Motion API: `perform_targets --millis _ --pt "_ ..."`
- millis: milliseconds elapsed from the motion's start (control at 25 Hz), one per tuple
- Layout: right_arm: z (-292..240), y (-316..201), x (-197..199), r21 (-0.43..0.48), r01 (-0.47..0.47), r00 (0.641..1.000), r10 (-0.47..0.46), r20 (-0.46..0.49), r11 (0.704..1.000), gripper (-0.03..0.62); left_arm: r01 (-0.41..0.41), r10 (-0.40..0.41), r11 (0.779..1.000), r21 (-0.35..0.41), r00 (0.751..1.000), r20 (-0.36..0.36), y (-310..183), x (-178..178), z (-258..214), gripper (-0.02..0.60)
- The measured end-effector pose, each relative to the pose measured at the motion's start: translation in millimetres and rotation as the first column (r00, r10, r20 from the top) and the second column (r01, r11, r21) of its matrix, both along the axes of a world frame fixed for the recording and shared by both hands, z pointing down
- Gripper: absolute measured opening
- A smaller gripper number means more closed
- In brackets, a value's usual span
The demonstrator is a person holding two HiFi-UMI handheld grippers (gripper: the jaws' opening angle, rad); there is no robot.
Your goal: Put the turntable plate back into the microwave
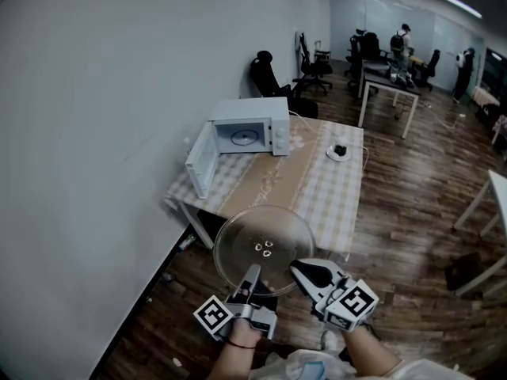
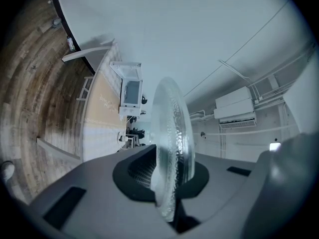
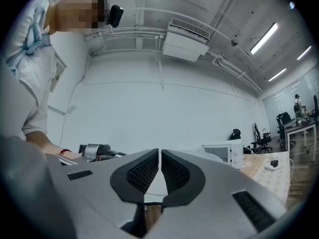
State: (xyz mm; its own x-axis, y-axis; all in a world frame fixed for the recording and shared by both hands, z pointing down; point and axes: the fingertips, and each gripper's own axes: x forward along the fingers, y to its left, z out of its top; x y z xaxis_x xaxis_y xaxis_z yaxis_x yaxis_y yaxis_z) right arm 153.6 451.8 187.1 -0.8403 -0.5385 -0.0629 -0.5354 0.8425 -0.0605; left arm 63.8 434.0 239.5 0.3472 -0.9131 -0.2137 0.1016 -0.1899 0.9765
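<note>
The round glass turntable plate (image 1: 265, 236) hangs level in the air in front of the table, with three small lugs at its middle. My left gripper (image 1: 253, 271) is shut on its near rim; in the left gripper view the rippled plate (image 2: 172, 126) stands edge-on between the pads (image 2: 169, 178). My right gripper (image 1: 295, 267) sits at the plate's near right edge with its jaws shut, only a thin slit between the pads (image 3: 159, 171). The white microwave (image 1: 252, 125) stands on the far side of the table, its door swung open to the left.
The table (image 1: 321, 192) has a checked cloth and a small dish (image 1: 338, 151) with a dark object near its far right corner. A white wall runs along the left. Desks, office chairs (image 1: 269, 74) and people stand far back.
</note>
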Motion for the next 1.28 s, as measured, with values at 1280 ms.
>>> perform_targets --millis 1280 --pt "8.8 1.3 10.8 0.0 -0.029 0.999 0.029 -0.041 1.0 0.038 -0.023 0.023 1.0 -0.002 0.999 0.033 -0.4 13.1 -0.6 0.021"
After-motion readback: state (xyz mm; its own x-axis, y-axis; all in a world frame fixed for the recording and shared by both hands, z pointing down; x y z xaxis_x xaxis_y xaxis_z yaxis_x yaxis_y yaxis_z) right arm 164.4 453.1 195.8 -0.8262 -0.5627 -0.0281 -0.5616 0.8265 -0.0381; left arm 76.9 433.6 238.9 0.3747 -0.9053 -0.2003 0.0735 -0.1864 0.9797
